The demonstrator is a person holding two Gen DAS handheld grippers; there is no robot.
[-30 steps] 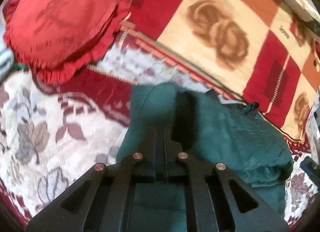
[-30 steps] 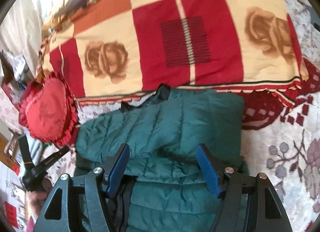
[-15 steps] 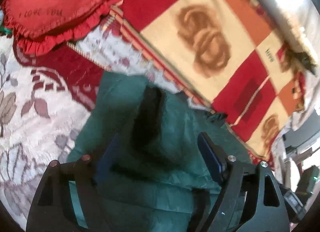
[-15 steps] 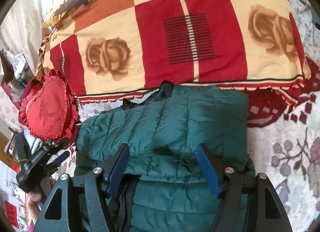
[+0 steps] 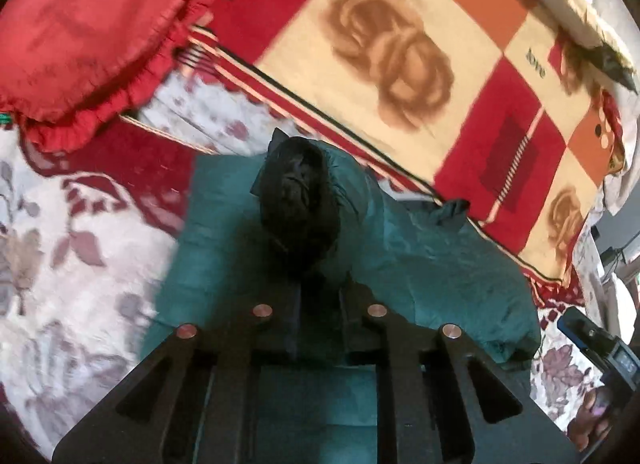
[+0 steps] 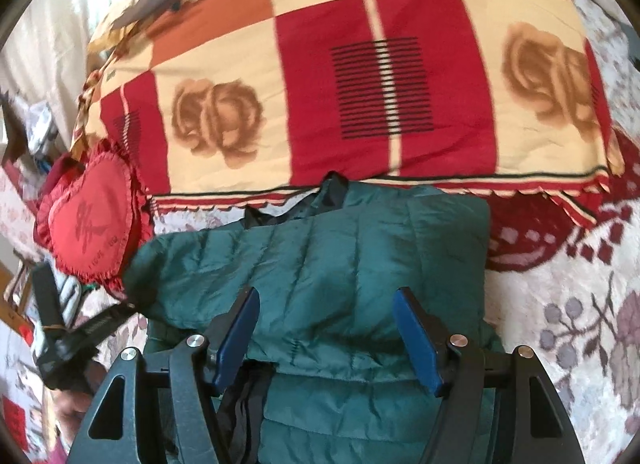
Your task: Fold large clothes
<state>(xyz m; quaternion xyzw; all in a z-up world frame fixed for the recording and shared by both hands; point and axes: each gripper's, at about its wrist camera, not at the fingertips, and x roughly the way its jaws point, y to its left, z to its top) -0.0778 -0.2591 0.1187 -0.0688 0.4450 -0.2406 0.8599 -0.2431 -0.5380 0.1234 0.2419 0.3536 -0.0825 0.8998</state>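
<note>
Green padded jacket point(image 6: 320, 264) lies on floral bedspread point(image 6: 580, 304), its collar end touching checked rose blanket point(image 6: 380, 84). Red heart cushion point(image 6: 90, 220) just left of jacket. Left gripper point(image 5: 320, 296) – jaws just closed, now pinching jacket fabric (black lining point(image 5: 298, 200) bunched just ahead of fingers). Right gripper point(image 6: 326, 328) over jacket's near half – blue pads spread apart, nothing pressed between them.
</note>
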